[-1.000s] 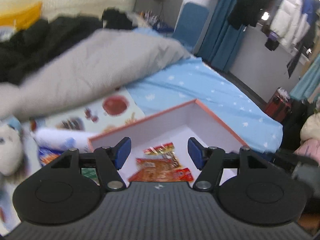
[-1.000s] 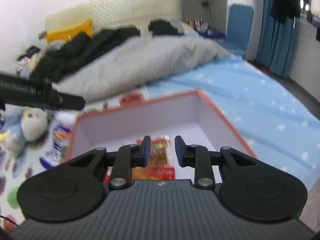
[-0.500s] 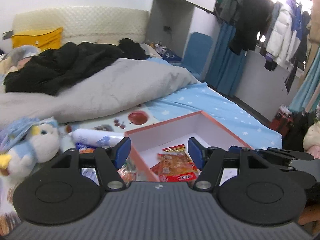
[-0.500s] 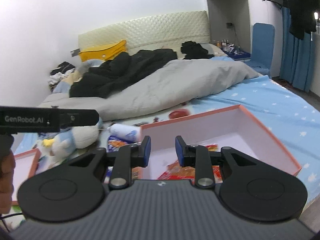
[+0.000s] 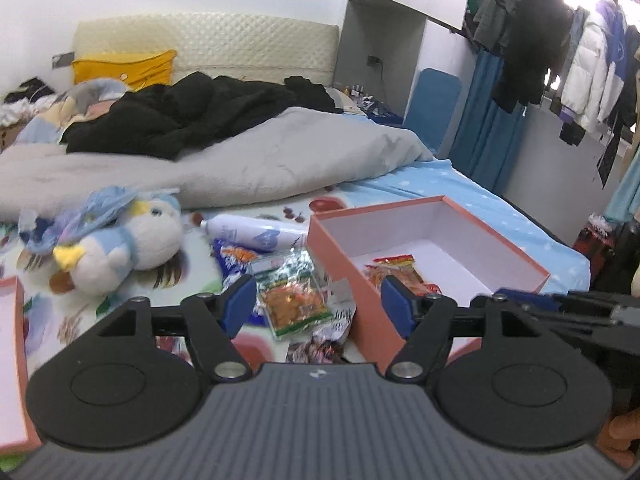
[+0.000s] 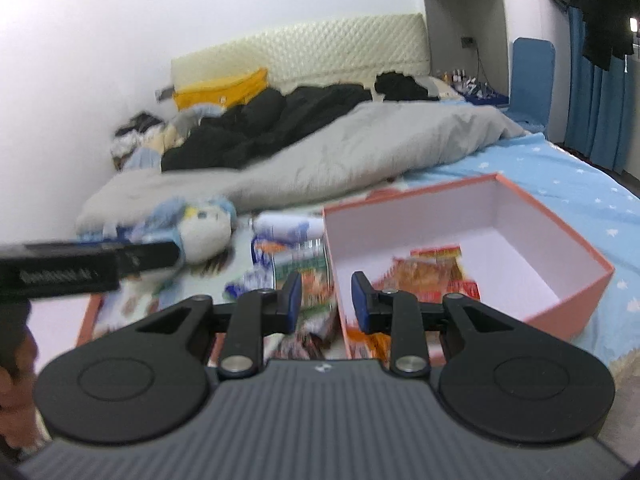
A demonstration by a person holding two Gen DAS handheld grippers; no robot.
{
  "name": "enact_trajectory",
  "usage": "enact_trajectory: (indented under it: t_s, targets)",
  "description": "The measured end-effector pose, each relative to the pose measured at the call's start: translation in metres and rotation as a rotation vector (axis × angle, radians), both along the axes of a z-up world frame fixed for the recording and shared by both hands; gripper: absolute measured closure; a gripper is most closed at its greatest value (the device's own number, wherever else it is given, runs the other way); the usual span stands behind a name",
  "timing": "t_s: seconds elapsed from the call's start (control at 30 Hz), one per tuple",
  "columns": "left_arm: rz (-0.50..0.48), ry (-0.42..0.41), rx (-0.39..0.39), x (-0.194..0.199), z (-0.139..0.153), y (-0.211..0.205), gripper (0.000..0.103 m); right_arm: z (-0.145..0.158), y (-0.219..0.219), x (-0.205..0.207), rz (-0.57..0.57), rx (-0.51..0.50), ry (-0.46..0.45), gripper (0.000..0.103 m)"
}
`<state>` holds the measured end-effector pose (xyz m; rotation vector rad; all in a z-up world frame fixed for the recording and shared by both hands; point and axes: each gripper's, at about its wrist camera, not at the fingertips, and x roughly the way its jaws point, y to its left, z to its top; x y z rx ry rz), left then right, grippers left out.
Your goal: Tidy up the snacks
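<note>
Left tongs [image 5: 318, 300] opening, empty, above a clear snack packet [image 5: 294, 300]. Right tongs [image 6: 326, 298] narrowly apart, empty, straddling the box [image 6: 560, 312] wall. Right view blurred.

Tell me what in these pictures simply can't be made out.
- Snack packets behind the green-edged clear snack bag: left wrist view, hidden by the left gripper, whose jaws are opening with nothing pinched.
- Near corner of the salmon-pink cardboard box: right wrist view, covered by the right gripper.
- Print on the white tube: right wrist view, motion blur.
</note>
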<state>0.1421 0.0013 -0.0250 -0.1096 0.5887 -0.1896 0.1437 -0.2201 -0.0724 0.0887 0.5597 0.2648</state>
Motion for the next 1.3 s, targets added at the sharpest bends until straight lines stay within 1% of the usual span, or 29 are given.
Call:
enact_trajectory:
  t_s: [0.1, 0.23, 0.27, 0.3, 0.33, 0.4, 0.47, 0.57, 0.6, 0.63, 0.67, 0.7, 0.73, 0.8, 0.9, 0.97, 1.03, 1.13, 1.2, 1.27, 1.3]
  targets:
    - [0.021, 0.022, -0.030, -0.013, -0.012, 0.013, 0.028, -0.010, 0.008, -0.015, 0.024, -0.018, 0.022, 0.072]
    - [0.051, 0.072, -0.070, -0.025, -0.032, 0.028, 0.028, -0.023, 0.025, -0.032, 0.058, -0.063, 0.024, 0.072]
    - [0.058, 0.084, -0.083, -0.026, -0.038, 0.032, 0.028, -0.027, 0.030, -0.034, 0.069, -0.064, 0.031, 0.071]
    - [0.062, 0.092, -0.088, -0.028, -0.042, 0.035, 0.028, -0.030, 0.034, -0.036, 0.076, -0.067, 0.035, 0.062]
    - [0.064, 0.102, -0.091, -0.030, -0.046, 0.038, 0.028, -0.032, 0.038, -0.038, 0.082, -0.073, 0.036, 0.059]
    - [0.062, 0.127, -0.094, -0.028, -0.051, 0.043, 0.028, -0.035, 0.048, -0.038, 0.103, -0.074, 0.057, 0.059]
    - [0.046, 0.128, -0.105, -0.026, -0.051, 0.047, 0.024, -0.034, 0.054, -0.037, 0.112, -0.050, 0.057, 0.058]
    - [0.026, 0.129, -0.099, -0.015, -0.054, 0.050, 0.023, -0.038, 0.064, -0.034, 0.117, -0.062, 0.057, 0.057]
    - [0.012, 0.131, -0.080, -0.011, -0.055, 0.051, 0.022, -0.040, 0.067, -0.033, 0.116, -0.066, 0.056, 0.048]
    - [0.001, 0.132, -0.054, -0.006, -0.055, 0.050, 0.020, -0.042, 0.069, -0.032, 0.112, -0.069, 0.058, 0.042]
    - [0.006, 0.131, -0.035, -0.002, -0.054, 0.052, 0.017, -0.044, 0.070, -0.031, 0.112, -0.065, 0.061, 0.030]
    - [0.020, 0.126, -0.028, 0.002, -0.054, 0.056, 0.016, -0.047, 0.070, -0.031, 0.113, -0.060, 0.060, 0.022]
    - [0.025, 0.121, -0.038, 0.006, -0.054, 0.061, 0.014, -0.049, 0.071, -0.031, 0.111, -0.059, 0.059, 0.020]
    - [0.024, 0.132, -0.062, 0.016, -0.058, 0.070, 0.014, -0.056, 0.074, -0.030, 0.102, -0.075, 0.061, 0.020]
    - [0.030, 0.155, -0.064, 0.036, -0.067, 0.078, 0.014, -0.069, 0.081, -0.027, 0.092, -0.104, 0.052, 0.020]
    - [0.016, 0.167, -0.076, 0.050, -0.075, 0.079, 0.014, -0.078, 0.086, -0.023, 0.096, -0.116, 0.051, 0.020]
    - [-0.009, 0.200, -0.104, 0.068, -0.088, 0.080, 0.014, -0.087, 0.090, -0.018, 0.105, -0.130, 0.048, 0.020]
    - [-0.058, 0.247, -0.162, 0.097, -0.110, 0.078, 0.014, -0.102, 0.100, -0.005, 0.090, -0.184, 0.068, 0.021]
    - [-0.072, 0.300, -0.202, 0.118, -0.126, 0.076, 0.014, -0.112, 0.103, 0.006, 0.094, -0.172, 0.100, 0.034]
    - [-0.091, 0.331, -0.223, 0.138, -0.141, 0.072, 0.014, -0.120, 0.106, 0.016, 0.080, -0.183, 0.106, 0.040]
    - [-0.094, 0.337, -0.218, 0.149, -0.147, 0.069, 0.014, -0.122, 0.108, 0.020, 0.074, -0.195, 0.099, 0.043]
